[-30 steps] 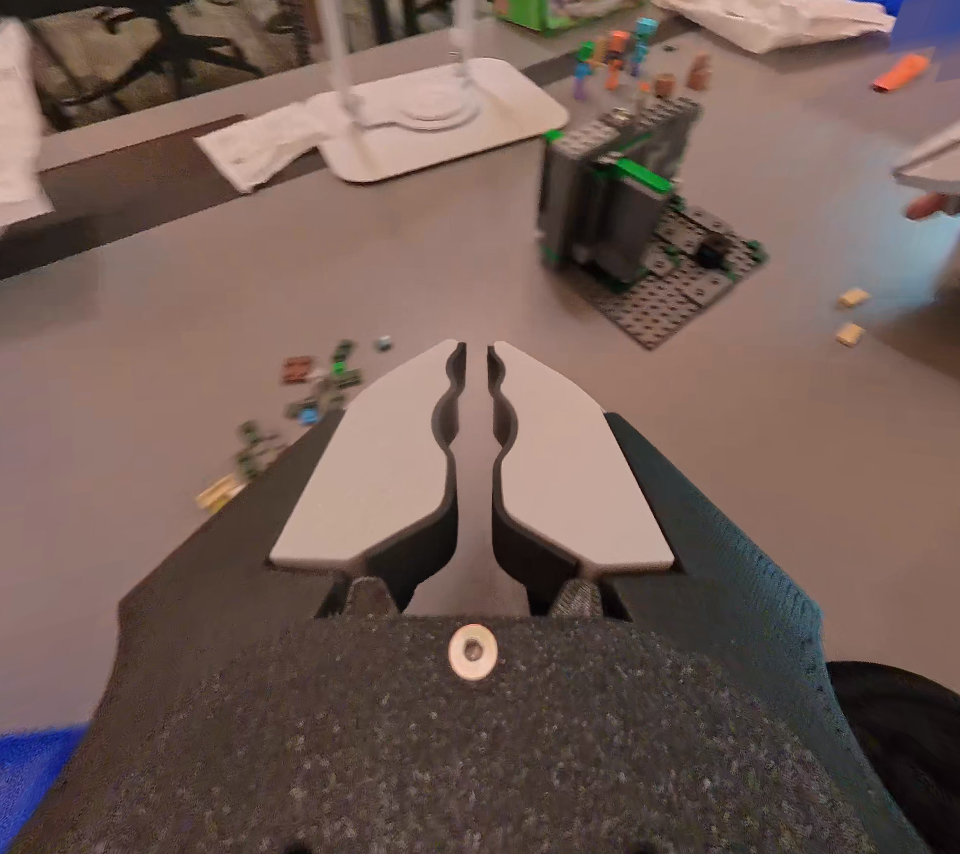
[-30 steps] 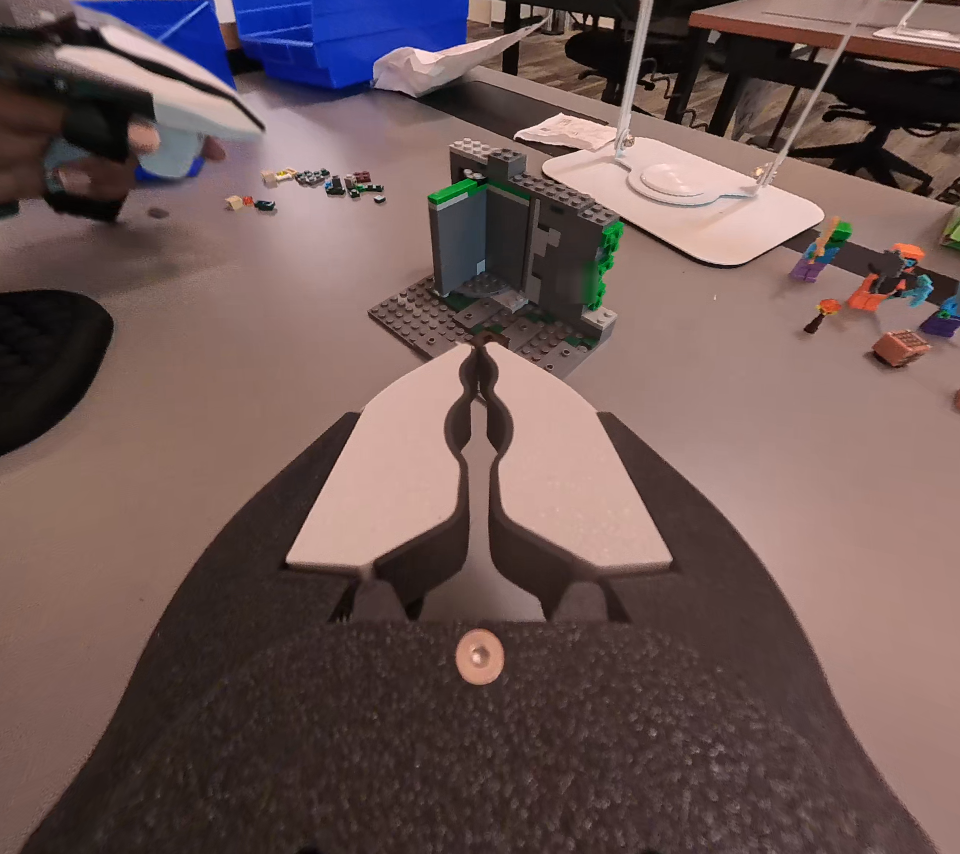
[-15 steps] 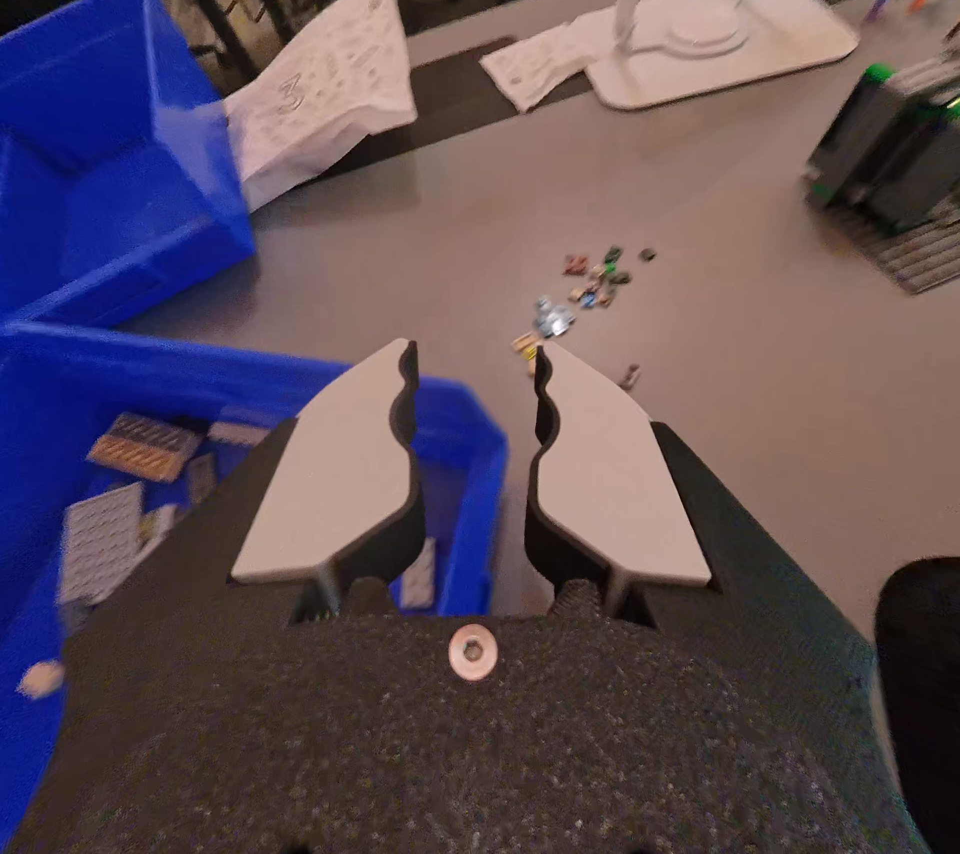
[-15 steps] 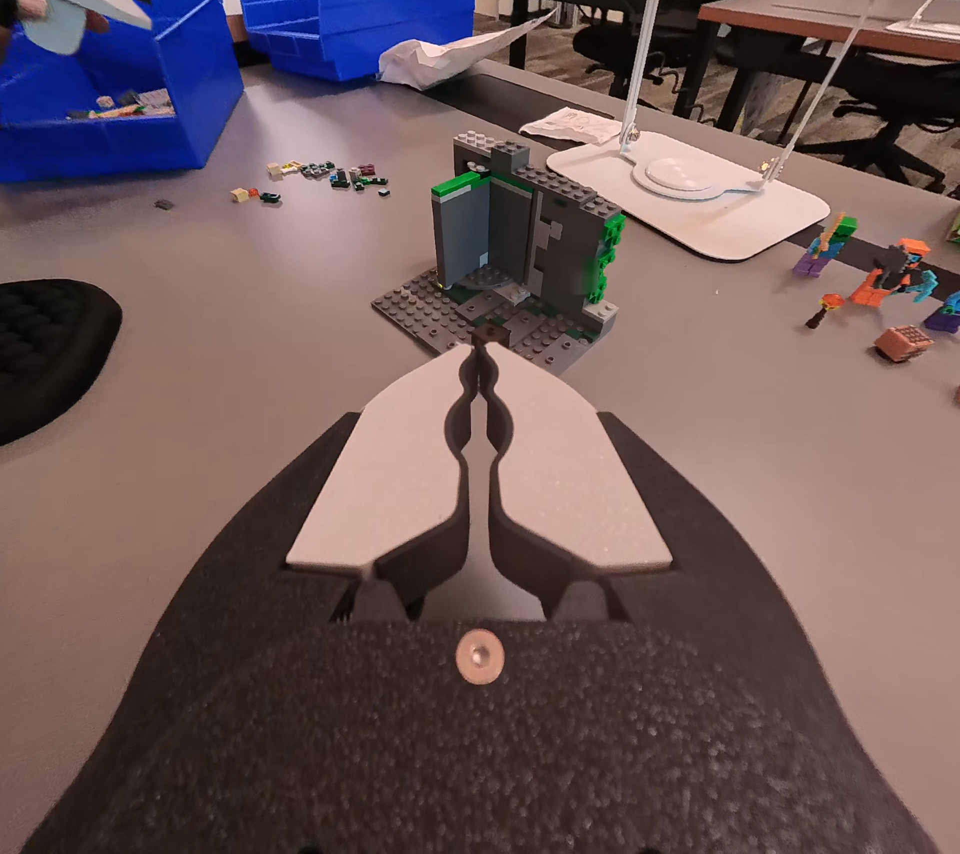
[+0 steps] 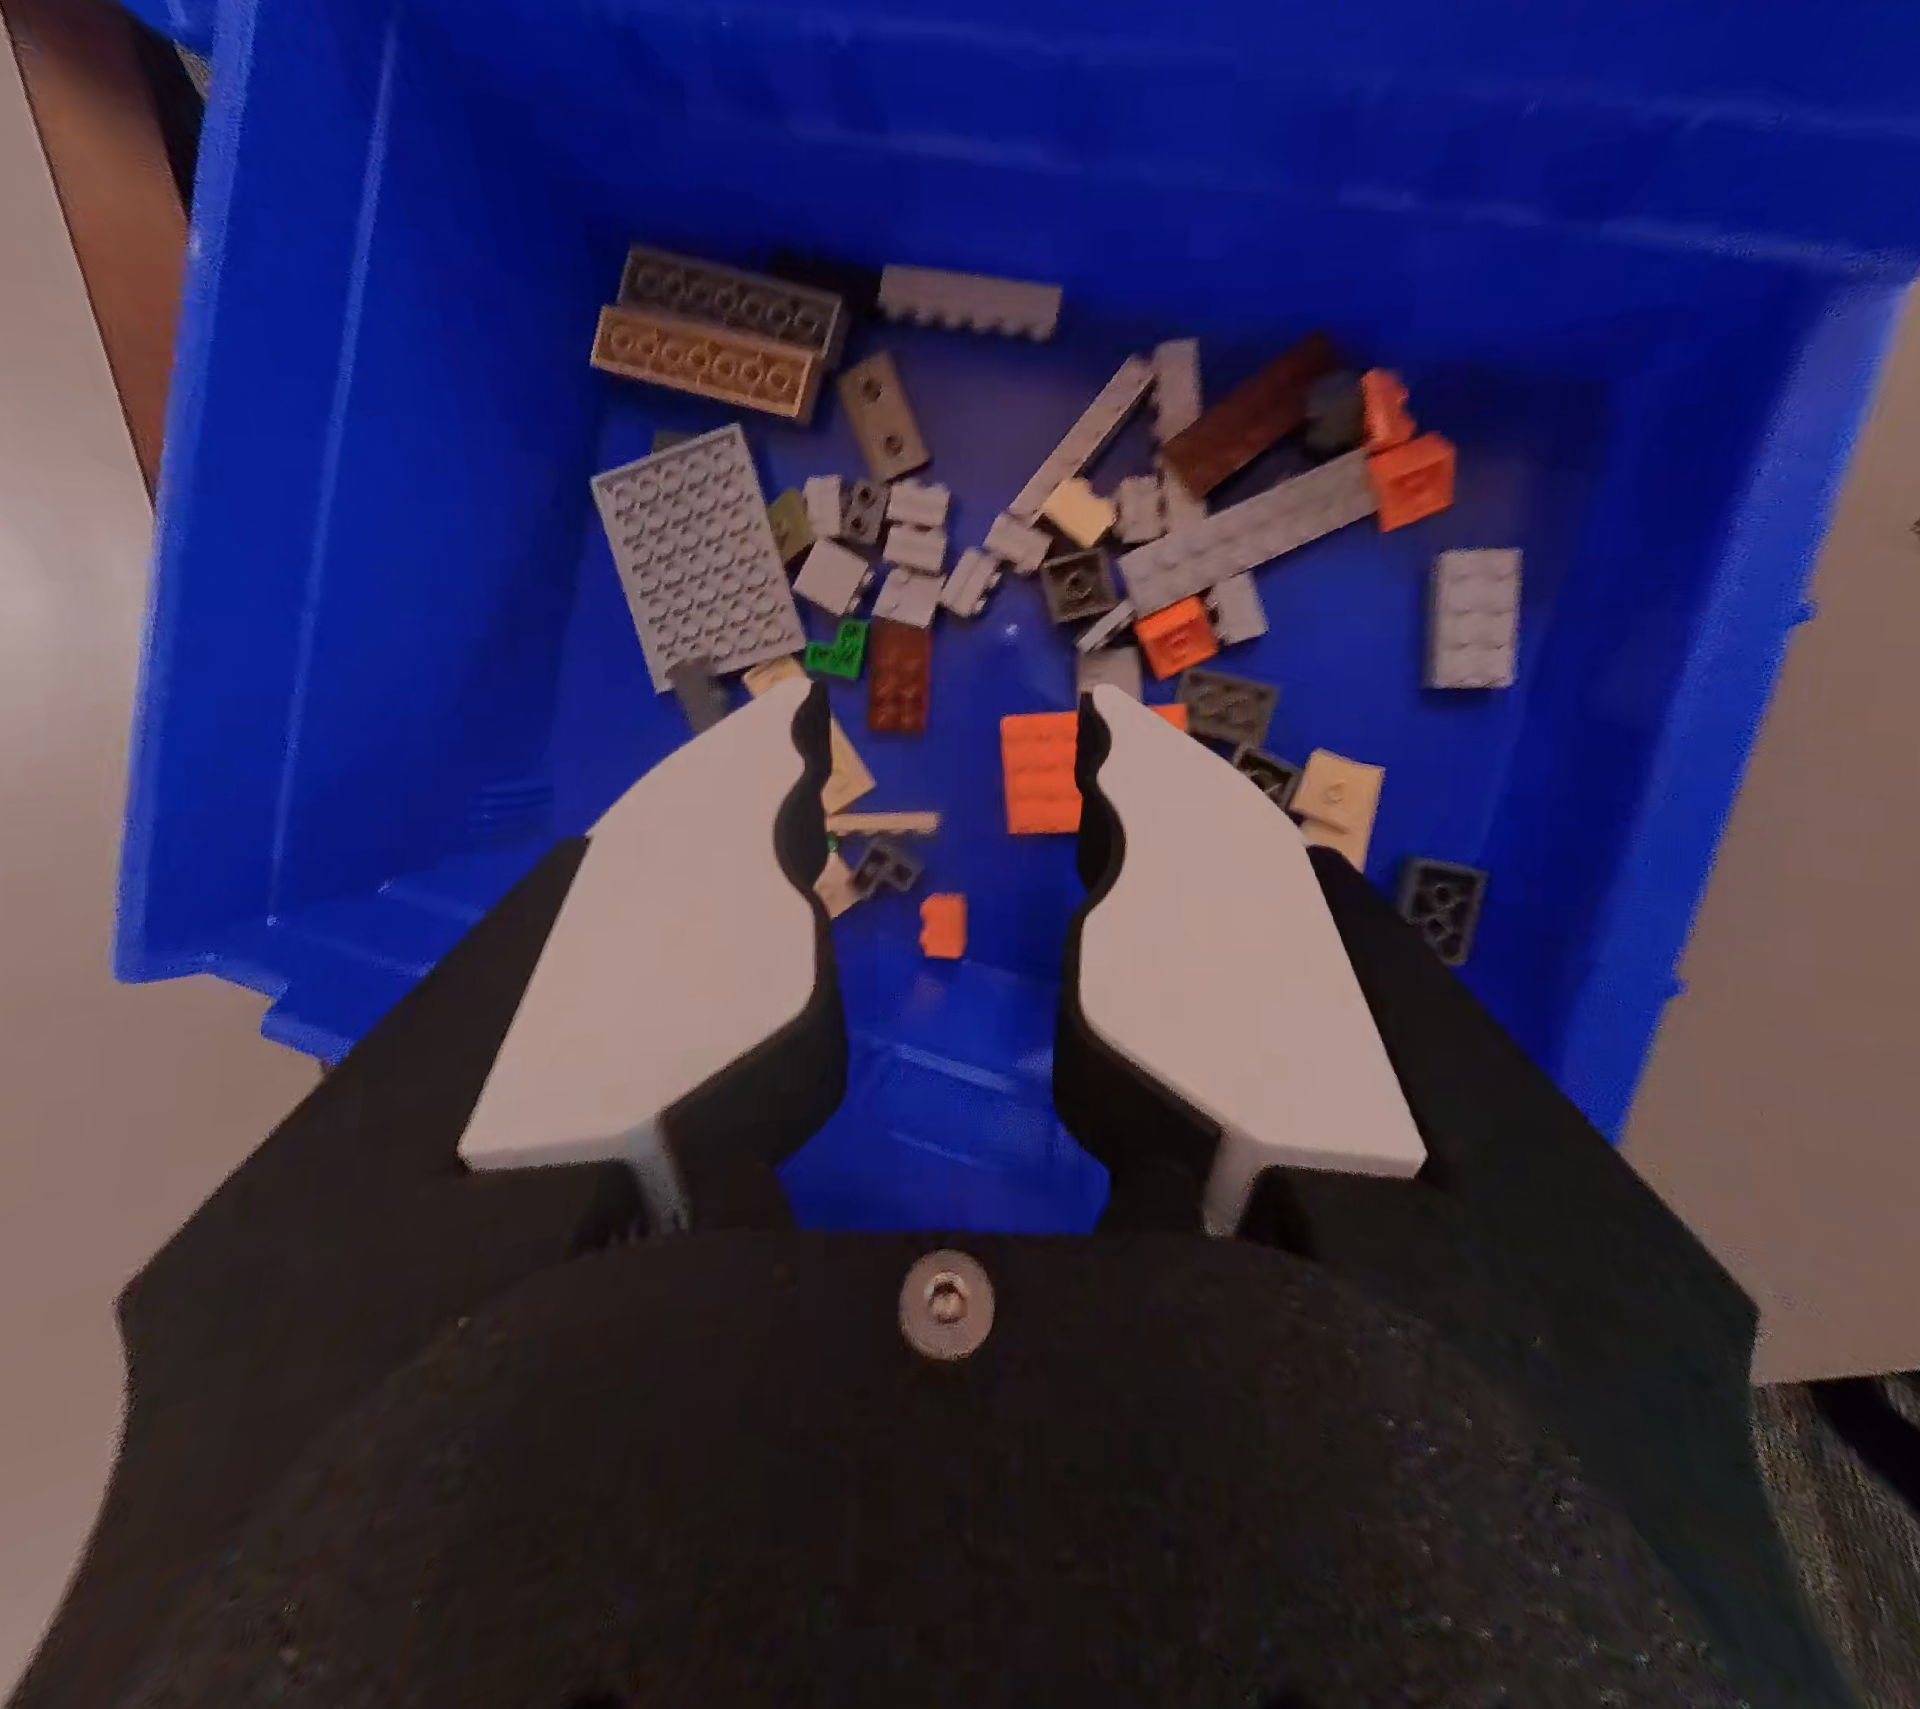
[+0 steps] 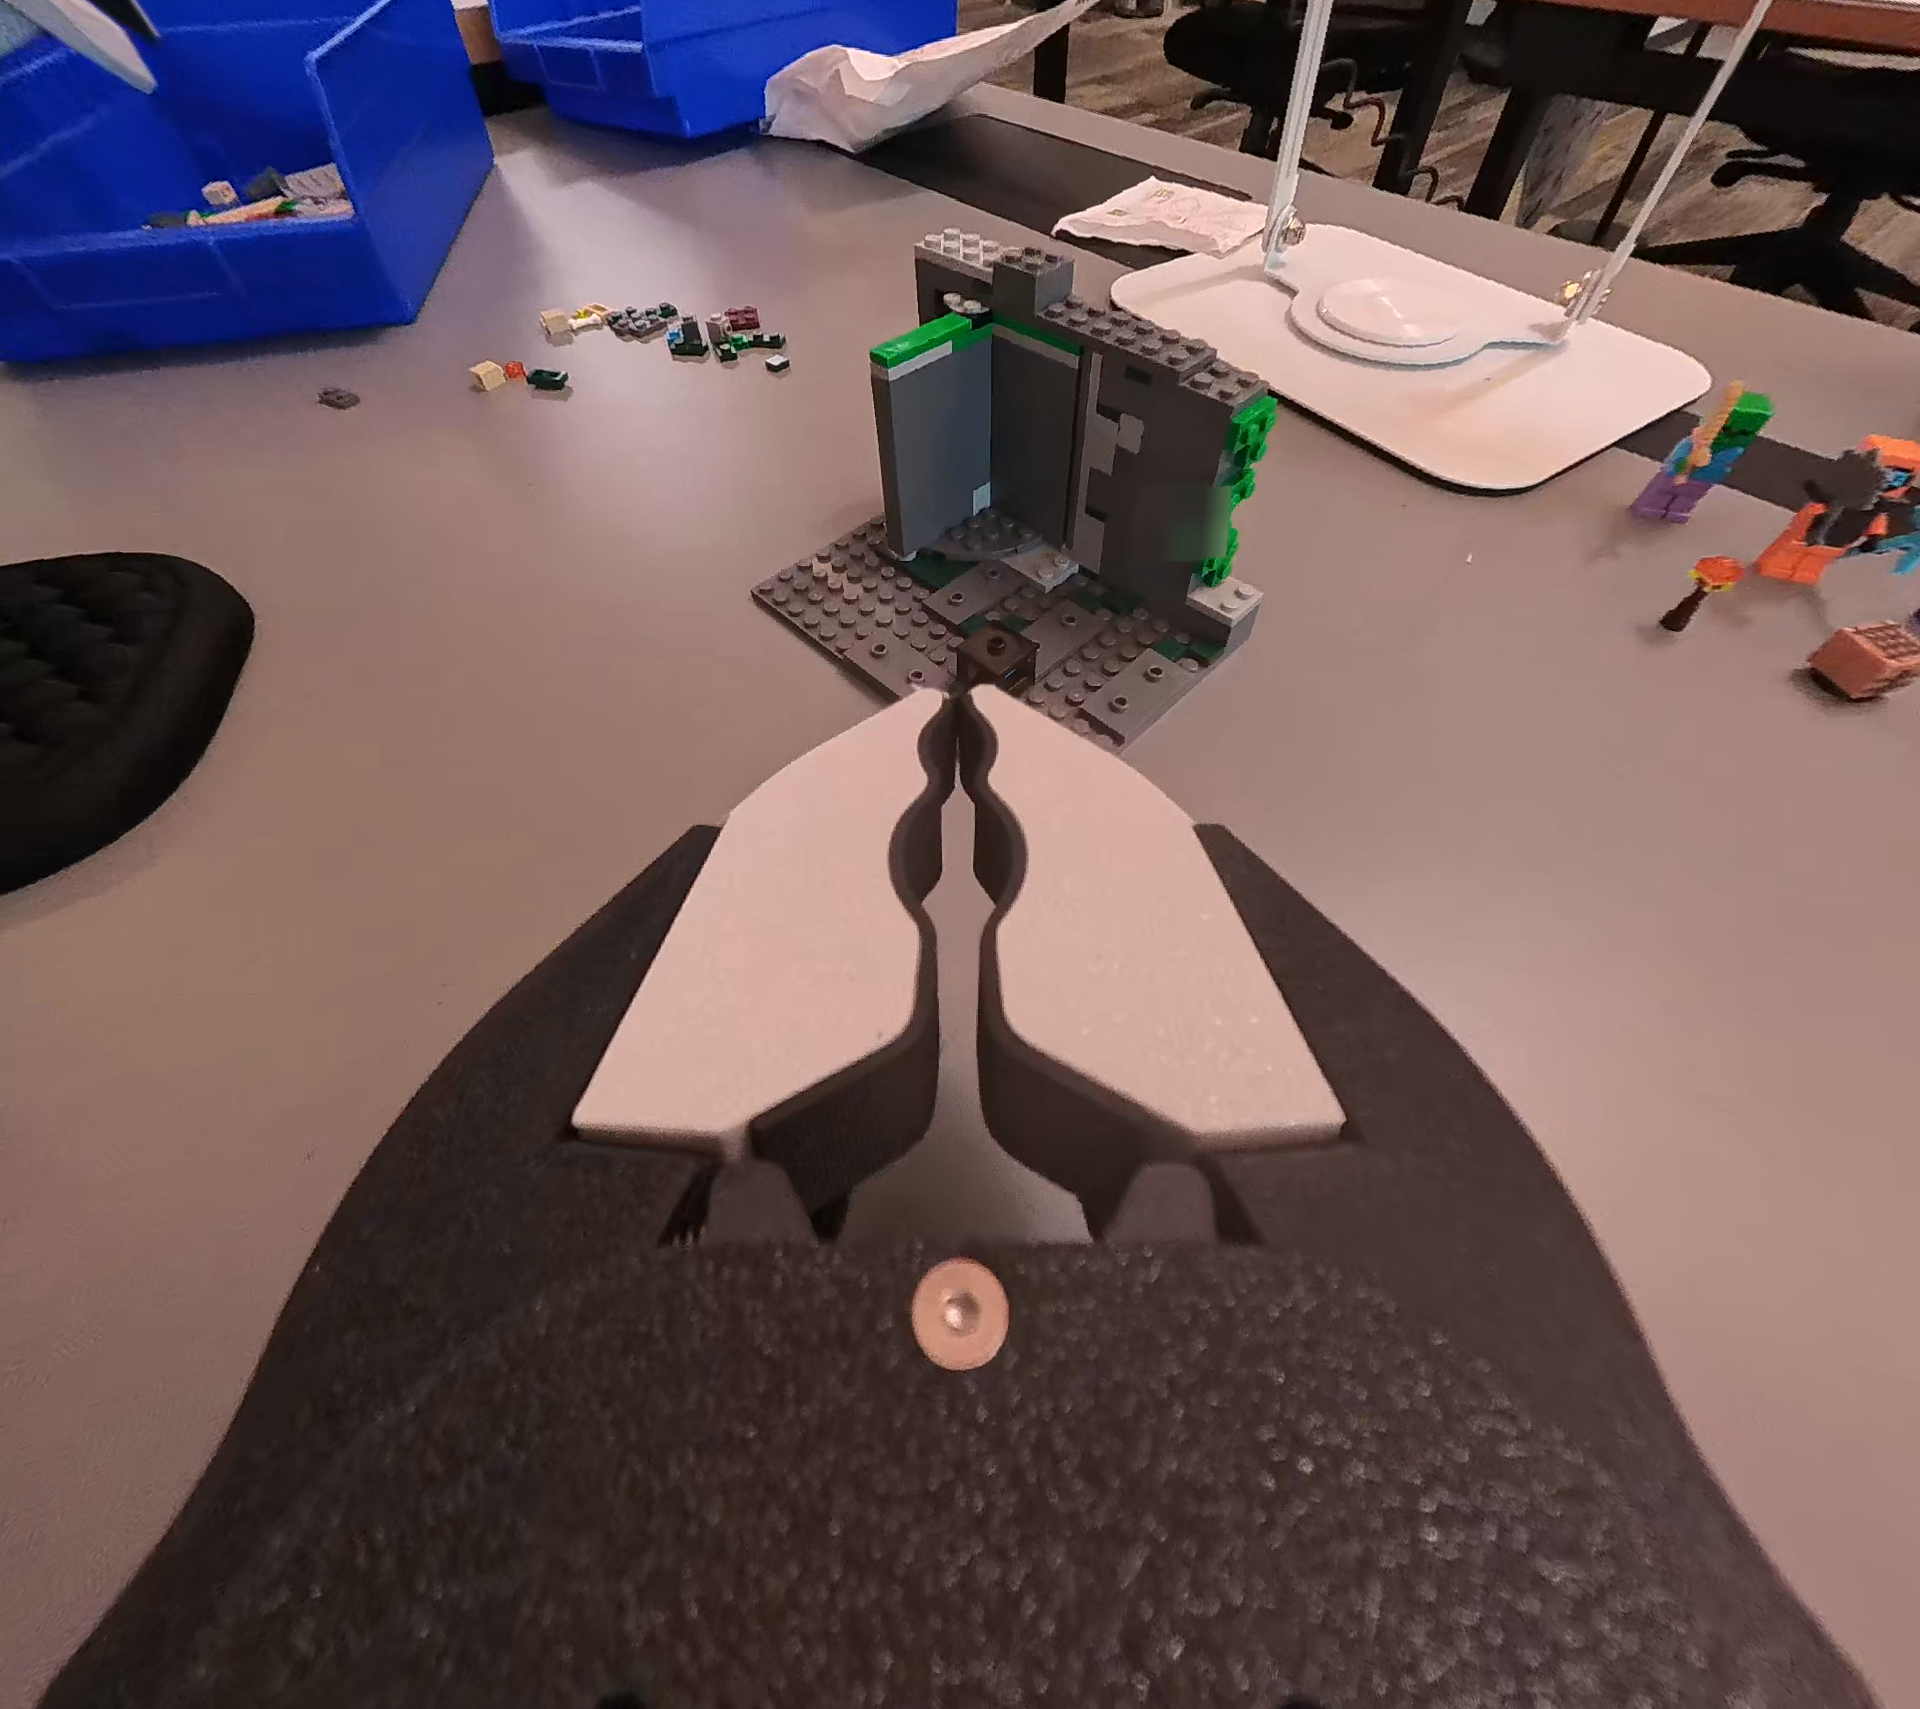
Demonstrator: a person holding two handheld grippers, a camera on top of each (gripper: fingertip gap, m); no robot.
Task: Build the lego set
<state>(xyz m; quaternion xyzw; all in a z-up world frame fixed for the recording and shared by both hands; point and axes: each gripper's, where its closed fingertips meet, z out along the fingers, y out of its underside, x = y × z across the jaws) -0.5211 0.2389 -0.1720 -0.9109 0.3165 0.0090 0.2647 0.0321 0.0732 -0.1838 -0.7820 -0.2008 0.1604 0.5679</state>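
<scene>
My left gripper (image 5: pixel 948 703) is open and empty, pointing down into a blue bin (image 5: pixel 436 433) that holds several loose grey, tan, brown and orange bricks. An orange plate (image 5: pixel 1034 771) lies between its fingertips below. My right gripper (image 6: pixel 956 698) is shut and empty, held just in front of the grey and green lego build (image 6: pixel 1049 454) on its dark baseplate (image 6: pixel 831 610). A small dark brown piece (image 6: pixel 995 653) sits on the baseplate right beyond its tips. The left gripper's tip (image 6: pixel 73 12) shows over the bin (image 6: pixel 343 132) at the far left.
A scatter of small loose pieces (image 6: pixel 675 334) lies left of the build. A white stand base (image 6: pixel 1423 350) is behind it, minifigures (image 6: pixel 1704 454) and a brown block (image 6: pixel 1870 660) to the right. A second blue bin (image 6: pixel 748 7), crumpled paper (image 6: pixel 894 75) and a black pad (image 6: pixel 94 693) are also there. The grippers' ends are close to 60 cm from one another. My right gripper is the nearer one to the small dark brown piece (image 6: pixel 995 653): about 8 cm, against 55 cm.
My left gripper swung left from the table to above the blue bin, tilted down into it and opened wider. My right gripper stayed shut in front of the build.
</scene>
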